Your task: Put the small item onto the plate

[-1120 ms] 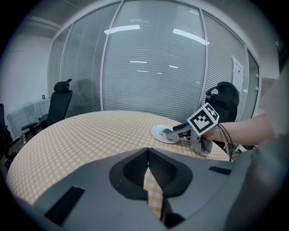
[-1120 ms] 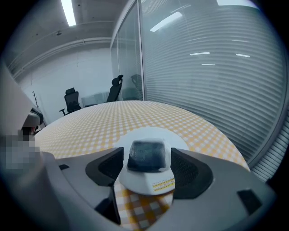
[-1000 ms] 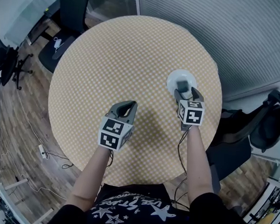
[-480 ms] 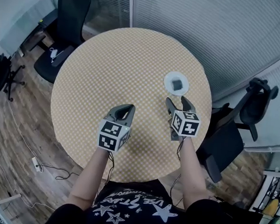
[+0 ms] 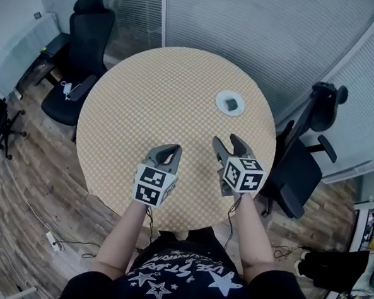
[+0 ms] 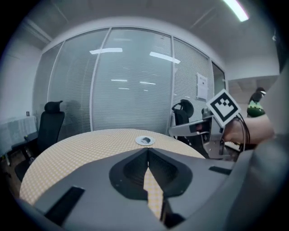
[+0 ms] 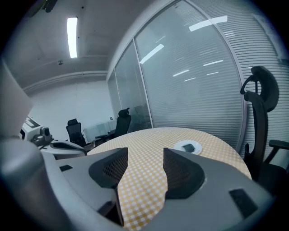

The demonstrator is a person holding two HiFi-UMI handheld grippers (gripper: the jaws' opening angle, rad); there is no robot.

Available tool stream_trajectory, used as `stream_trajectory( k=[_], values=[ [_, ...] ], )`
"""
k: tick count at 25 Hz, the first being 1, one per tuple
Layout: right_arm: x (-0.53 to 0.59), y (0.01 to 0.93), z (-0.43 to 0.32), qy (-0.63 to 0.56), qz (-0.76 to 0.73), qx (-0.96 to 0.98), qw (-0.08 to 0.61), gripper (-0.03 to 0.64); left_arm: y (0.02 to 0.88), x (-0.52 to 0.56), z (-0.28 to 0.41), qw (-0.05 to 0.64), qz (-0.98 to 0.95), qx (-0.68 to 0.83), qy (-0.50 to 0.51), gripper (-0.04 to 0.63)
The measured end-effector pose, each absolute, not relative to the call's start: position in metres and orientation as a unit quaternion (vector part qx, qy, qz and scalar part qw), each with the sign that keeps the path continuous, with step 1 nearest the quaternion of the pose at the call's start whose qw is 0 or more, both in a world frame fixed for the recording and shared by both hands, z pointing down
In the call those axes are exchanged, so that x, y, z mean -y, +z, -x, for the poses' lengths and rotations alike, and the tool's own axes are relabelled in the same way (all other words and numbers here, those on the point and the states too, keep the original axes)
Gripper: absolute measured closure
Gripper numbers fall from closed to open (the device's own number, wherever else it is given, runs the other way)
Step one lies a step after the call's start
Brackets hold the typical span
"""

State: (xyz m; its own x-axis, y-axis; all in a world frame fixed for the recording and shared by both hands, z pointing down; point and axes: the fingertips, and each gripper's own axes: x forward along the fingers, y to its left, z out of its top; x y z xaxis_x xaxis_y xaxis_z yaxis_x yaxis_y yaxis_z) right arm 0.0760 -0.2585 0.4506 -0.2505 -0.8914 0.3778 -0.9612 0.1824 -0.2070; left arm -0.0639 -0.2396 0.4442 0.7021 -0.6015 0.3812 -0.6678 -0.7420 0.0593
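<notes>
Risk looked low: item (image 5: 231, 105) lay on plate (image 5: 220, 98), on bench (image 5: 146, 92), well apart from both grippers. A stray sweep could knock it off. Left gripper (image 5: 168, 152) fingers stood together, empty. Right gripper (image 5: 226, 142) fingers stood wide, had just closed slightly, with nothing between.

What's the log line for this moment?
item on plate | left claw shut, empty | right claw open, just closing slightly, empty | both short of plate
</notes>
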Motion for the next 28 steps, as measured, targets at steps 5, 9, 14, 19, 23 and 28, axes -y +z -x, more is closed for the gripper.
stream_trajectory(
  k=[5, 9, 14, 19, 23, 28],
  values=[
    [0.213, 0.429, -0.056, 0.180, -0.626, 0.756, 0.070, 0.487, 0.450, 0.205, 0.059, 0.087, -0.935, 0.297, 0.173, 0.588],
    [0.190, 0.414, -0.052, 0.162, -0.631, 0.755, 0.070, 0.559, 0.438, 0.192, 0.056, 0.087, -0.943, 0.282, 0.152, 0.588],
    [0.167, 0.400, -0.053, 0.159, -0.609, 0.775, 0.056, 0.575, 0.424, 0.177, 0.059, 0.084, -0.942, 0.292, 0.141, 0.588],
    [0.153, 0.387, -0.049, 0.152, -0.580, 0.800, 0.027, 0.575, 0.411, 0.165, 0.066, 0.073, -0.936, 0.315, 0.138, 0.588],
    [0.120, 0.395, -0.048, 0.167, -0.556, 0.813, 0.036, 0.575, 0.417, 0.131, 0.065, 0.092, -0.930, 0.326, 0.143, 0.588],
    [0.084, 0.394, -0.054, 0.169, -0.538, 0.825, 0.028, 0.575, 0.402, 0.096, 0.062, 0.094, -0.929, 0.337, 0.123, 0.588]
  ],
)
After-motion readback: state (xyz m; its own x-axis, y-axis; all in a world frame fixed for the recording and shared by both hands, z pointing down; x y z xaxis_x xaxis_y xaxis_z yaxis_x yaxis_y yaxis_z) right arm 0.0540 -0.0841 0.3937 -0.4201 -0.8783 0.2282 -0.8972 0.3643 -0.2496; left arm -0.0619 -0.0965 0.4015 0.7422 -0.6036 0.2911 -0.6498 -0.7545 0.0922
